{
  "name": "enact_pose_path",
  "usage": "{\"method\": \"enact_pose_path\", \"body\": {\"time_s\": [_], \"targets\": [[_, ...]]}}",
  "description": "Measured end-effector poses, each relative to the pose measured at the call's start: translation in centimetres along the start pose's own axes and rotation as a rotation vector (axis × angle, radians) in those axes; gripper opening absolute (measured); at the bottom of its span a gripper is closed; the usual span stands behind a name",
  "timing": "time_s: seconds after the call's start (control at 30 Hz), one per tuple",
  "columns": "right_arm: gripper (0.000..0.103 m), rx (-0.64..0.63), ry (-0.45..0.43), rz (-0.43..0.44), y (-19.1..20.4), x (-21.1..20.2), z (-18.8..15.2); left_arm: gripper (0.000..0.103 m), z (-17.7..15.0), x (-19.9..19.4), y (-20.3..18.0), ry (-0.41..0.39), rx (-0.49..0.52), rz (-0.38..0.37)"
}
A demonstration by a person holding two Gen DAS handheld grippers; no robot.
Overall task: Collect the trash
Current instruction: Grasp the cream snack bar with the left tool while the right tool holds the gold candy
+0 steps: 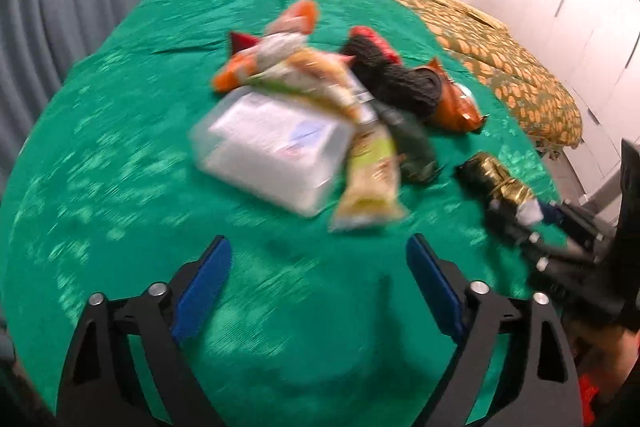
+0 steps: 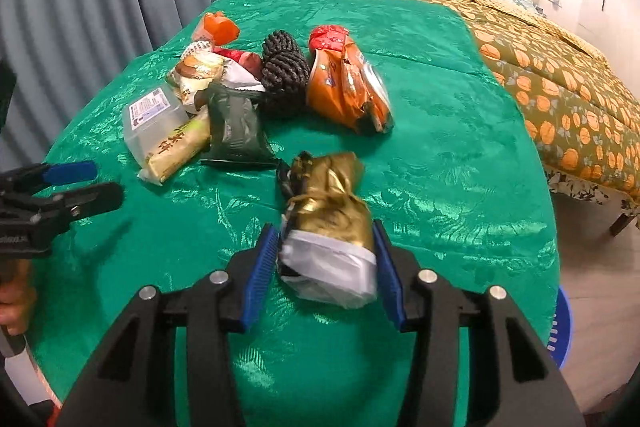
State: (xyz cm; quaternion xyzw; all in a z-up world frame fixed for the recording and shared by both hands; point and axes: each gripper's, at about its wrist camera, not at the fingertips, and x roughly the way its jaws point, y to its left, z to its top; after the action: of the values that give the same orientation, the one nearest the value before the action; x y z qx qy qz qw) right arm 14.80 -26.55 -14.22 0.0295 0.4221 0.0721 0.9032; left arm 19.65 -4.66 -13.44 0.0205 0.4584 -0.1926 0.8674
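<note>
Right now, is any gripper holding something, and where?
The right gripper holds the gold wrapper by its white near end. The left gripper is open, holding nothing.

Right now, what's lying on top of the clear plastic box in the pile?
Yellow-green snack packets lie across the clear plastic box, and a dark green wrapper rests beside it. The box's labelled lid shows at one end; its contents and the rest of the lid are covered.

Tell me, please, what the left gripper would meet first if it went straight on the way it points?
Probably the clear plastic box lying ahead of the open left gripper, though blur makes depth unsure; only bare green cloth lies before it.
</note>
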Motion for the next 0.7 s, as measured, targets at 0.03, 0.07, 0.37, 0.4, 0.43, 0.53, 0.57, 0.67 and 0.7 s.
{"method": "enact_pose_path", "body": {"time_s": [0.03, 0.07, 0.37, 0.4, 0.43, 0.53, 0.57, 0.67, 0.7], "targets": [[0.047, 0.009, -0.001, 0.002, -0.1, 0.2, -0.1, 0.078, 0.2, 0.4, -0.9, 0.004, 0.006, 0.006], [0.047, 0.022, -0.006, 0.008, -0.3, 0.1, -0.2, 0.076, 0.5, 0.9, -1.2, 0.008, 0.009, 0.009], [0.046, 0.091, -0.017, 0.029, -1.2, -0.2, -0.4, 0.051, 1.7, 2.6, -2.7, 0.013, -0.025, 0.064], [0.046, 0.090, -0.016, 0.028, -1.1, -0.2, -0.4, 0.044, 1.7, 2.6, -2.8, 0.014, -0.023, 0.067], [0.046, 0.090, -0.016, 0.028, -1.1, -0.2, -0.4, 0.043, 1.6, 2.5, -2.8, 0.013, -0.020, 0.072], [0.046, 0.090, -0.016, 0.028, -1.1, -0.2, -0.4, 0.040, 1.2, 2.2, -3.0, 0.008, -0.013, 0.086], [0.046, 0.092, -0.016, 0.028, -1.1, -0.2, -0.4, 0.034, 1.0, 2.0, -3.0, 0.009, -0.015, 0.084], [0.045, 0.101, -0.019, 0.034, -1.2, -0.2, -0.4, 0.033, 0.0, 0.7, -2.7, 0.012, -0.028, 0.069], [0.045, 0.102, -0.019, 0.035, -1.3, -0.3, -0.6, 0.033, -0.6, 0.1, -2.6, 0.014, -0.031, 0.066]]}}
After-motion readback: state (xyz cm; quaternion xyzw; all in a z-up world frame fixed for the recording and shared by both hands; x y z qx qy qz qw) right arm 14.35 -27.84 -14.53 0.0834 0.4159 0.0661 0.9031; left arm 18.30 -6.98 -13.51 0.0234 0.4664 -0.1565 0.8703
